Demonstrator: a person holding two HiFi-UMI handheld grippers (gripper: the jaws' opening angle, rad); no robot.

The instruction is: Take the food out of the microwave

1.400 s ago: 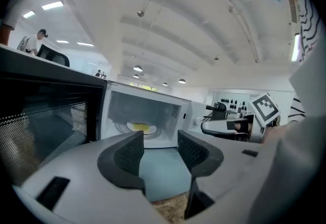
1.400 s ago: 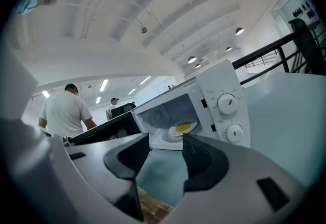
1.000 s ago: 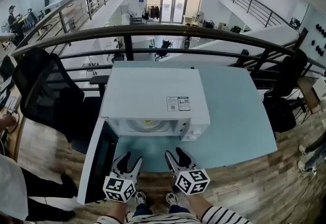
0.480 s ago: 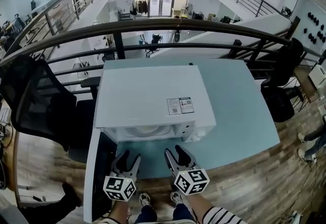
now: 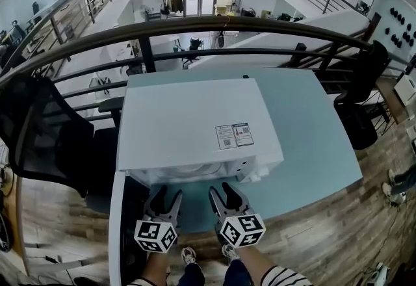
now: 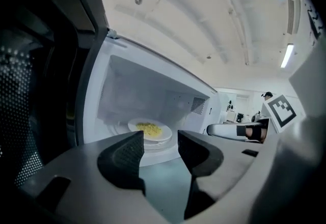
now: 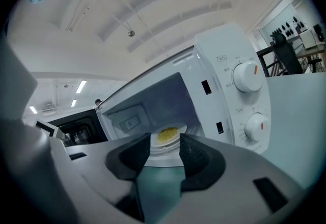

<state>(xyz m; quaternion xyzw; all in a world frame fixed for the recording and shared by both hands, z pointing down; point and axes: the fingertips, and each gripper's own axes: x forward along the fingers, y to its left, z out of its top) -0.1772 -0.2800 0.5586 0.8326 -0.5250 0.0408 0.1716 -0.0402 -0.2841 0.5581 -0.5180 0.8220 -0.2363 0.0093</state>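
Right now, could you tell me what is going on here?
A person holds a gripper in each hand before the white microwave, whose door hangs open. The left gripper and right gripper are both open and empty, aimed at the plate of yellow food inside; neither touches it. The right jaws have just been closing slightly, with nothing between them.

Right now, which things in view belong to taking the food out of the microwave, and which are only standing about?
Belong: microwave; its open door; plate of yellow food inside; left gripper, open, empty; right gripper, open, empty, jaws just closing slightly.
Standing about: black office chair; railing; wooden floor.
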